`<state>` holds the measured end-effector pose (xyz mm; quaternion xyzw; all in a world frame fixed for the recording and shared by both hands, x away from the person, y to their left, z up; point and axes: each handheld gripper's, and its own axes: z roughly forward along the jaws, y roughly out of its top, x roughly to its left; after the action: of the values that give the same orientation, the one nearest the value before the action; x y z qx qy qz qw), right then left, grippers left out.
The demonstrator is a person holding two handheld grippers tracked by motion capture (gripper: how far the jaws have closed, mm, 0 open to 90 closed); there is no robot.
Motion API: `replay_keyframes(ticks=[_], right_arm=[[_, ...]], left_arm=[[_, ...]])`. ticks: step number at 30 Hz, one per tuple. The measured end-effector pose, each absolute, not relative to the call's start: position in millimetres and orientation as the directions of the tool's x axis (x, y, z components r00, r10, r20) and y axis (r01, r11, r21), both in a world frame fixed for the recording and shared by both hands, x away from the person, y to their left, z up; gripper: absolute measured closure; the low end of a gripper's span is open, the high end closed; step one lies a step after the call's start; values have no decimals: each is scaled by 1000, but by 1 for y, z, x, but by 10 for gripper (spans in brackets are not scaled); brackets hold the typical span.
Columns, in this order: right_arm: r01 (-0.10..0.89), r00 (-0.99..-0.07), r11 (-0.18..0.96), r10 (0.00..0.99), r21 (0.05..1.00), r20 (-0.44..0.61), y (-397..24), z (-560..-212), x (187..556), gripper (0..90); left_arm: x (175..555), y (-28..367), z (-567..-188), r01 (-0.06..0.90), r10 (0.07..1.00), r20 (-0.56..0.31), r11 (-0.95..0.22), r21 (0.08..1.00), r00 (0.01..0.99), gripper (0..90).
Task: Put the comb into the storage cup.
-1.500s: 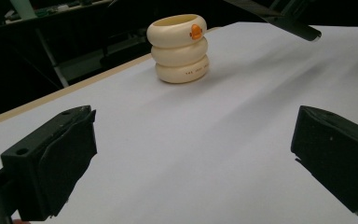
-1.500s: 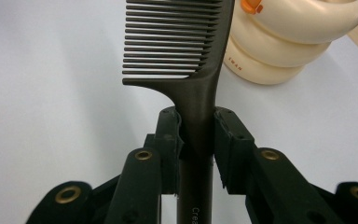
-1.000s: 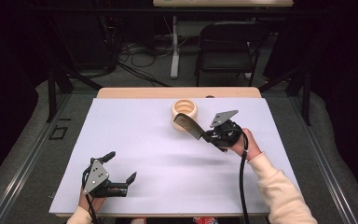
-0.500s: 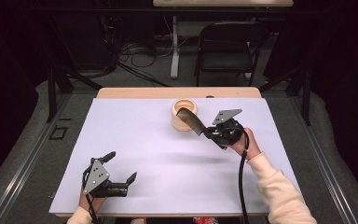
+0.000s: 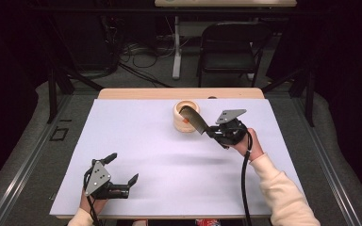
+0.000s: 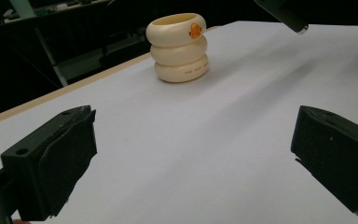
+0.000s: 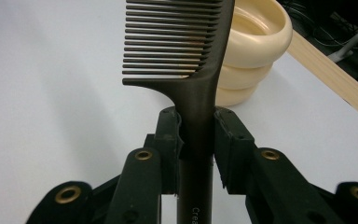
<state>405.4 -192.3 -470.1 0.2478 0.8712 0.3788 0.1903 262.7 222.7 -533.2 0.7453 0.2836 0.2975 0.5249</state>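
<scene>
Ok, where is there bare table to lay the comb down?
Bare sheet runs between the left gripper and the holder, also left of the holder. It is tight only by the holder, where the right gripper holds the comb.

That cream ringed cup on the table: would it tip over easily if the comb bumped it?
Probably not easily: the cream holder looks squat, three bulging rings on a broad base. It seems hollow and open-topped, so likely light and apt to slide on the smooth white table. The comb looks stiff.
</scene>
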Motion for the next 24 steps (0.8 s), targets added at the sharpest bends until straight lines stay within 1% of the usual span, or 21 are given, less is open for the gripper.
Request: replay_keyframes(ticks=[24], right_arm=[[281, -761, 531, 631, 800, -151, -195, -464, 410, 724]], left_arm=[[264, 223, -533, 114, 739, 144, -286, 951, 658, 1]])
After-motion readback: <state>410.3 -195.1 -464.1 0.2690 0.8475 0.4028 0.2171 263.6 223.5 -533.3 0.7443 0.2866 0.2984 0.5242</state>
